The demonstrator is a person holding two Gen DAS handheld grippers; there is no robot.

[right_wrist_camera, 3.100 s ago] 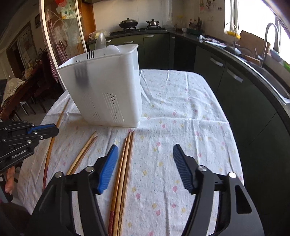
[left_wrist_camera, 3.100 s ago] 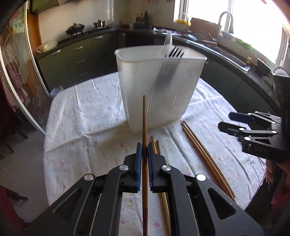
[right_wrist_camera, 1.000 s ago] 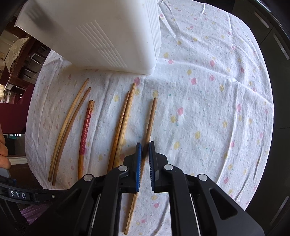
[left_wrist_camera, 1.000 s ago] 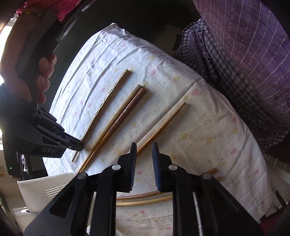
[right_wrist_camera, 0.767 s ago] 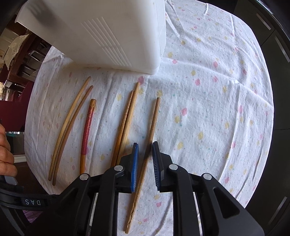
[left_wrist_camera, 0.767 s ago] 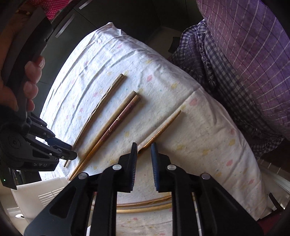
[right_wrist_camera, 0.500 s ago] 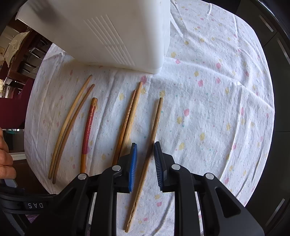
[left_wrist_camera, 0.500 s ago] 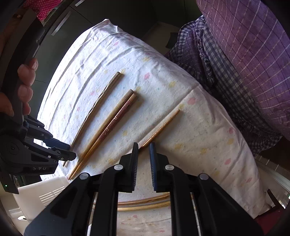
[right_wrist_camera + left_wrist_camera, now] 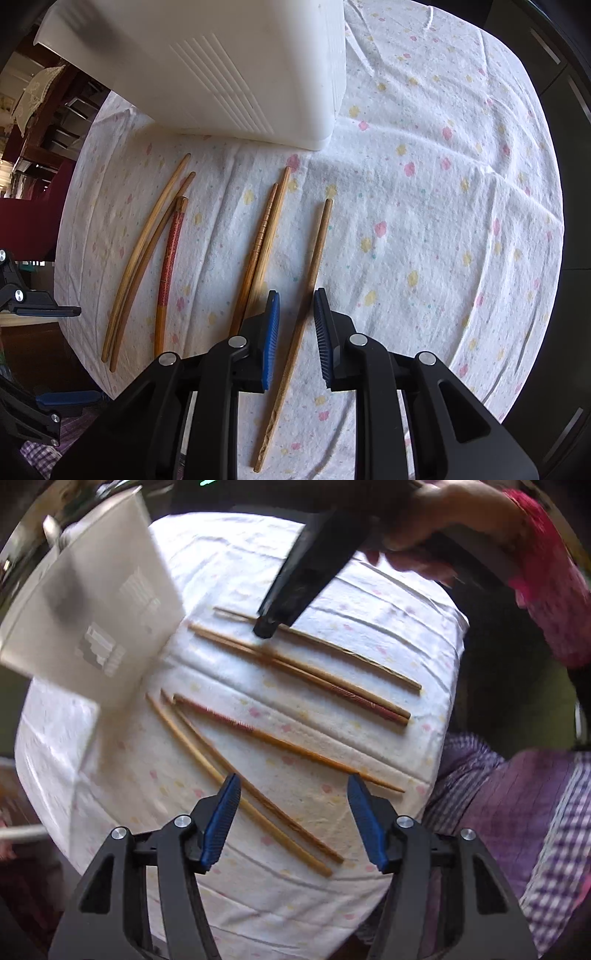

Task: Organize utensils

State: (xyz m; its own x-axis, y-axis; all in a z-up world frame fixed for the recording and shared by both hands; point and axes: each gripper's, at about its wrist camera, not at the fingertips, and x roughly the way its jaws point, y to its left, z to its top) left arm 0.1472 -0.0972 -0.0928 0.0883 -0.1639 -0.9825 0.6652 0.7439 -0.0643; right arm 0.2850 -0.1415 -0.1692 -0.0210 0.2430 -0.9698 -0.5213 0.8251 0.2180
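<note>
Several wooden chopsticks lie on the flowered tablecloth [image 9: 461, 177] in front of a white plastic utensil holder [image 9: 229, 62]. My right gripper [image 9: 295, 325] is open a little, its jaws on either side of a single brown chopstick [image 9: 314, 266] that lies flat on the cloth. To its left are a pair [image 9: 262, 240], a red-patterned chopstick [image 9: 170, 251] and a curved pair [image 9: 144, 243]. My left gripper [image 9: 293, 819] is wide open and empty, above the curved pair [image 9: 236, 775] near the table's edge. The right gripper's tip [image 9: 266, 626] shows in the left wrist view.
The holder [image 9: 88, 605] stands at the upper left in the left wrist view. The person's purple checked clothing [image 9: 517, 830] is just past the table's edge [image 9: 439, 775]. Dark cabinets [image 9: 569, 74] lie beyond the table on the right.
My left gripper has swung round to face the holder and opened wide. My right gripper has opened a little around the single chopstick, which still lies on the cloth.
</note>
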